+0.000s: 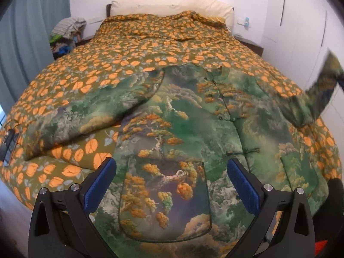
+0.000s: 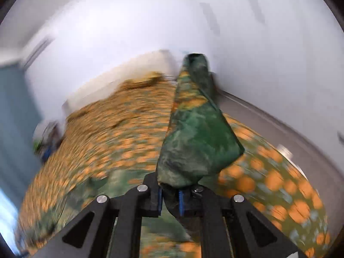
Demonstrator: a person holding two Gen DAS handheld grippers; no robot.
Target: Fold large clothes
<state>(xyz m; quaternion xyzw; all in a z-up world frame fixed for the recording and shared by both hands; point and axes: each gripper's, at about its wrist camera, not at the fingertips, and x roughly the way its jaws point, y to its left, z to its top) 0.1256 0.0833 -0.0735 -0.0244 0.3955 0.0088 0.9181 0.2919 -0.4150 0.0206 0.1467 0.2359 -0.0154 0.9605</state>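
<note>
A padded green jacket [image 1: 182, 124] with a landscape print lies front-up on the bed, collar toward the headboard. Its left sleeve [image 1: 90, 111] rests spread out on the bedspread. My left gripper [image 1: 172, 178] hangs open over the jacket's lower front pocket, and its blue pads [image 1: 99, 185] touch nothing. The jacket's right sleeve [image 1: 318, 94] is lifted off the bed at the right edge. In the right wrist view my right gripper [image 2: 169, 195] is shut on that sleeve [image 2: 193, 142], which sticks up ahead of the jaws. The background there is motion-blurred.
The bed carries an olive bedspread [image 1: 129, 49] with orange fruit shapes and a cream headboard [image 1: 172, 6]. A pile of clothes [image 1: 66, 32] sits at the far left beside teal curtains. A dark device [image 1: 9, 144] lies on the bed's left edge. White wardrobe doors [image 1: 301, 21] stand right.
</note>
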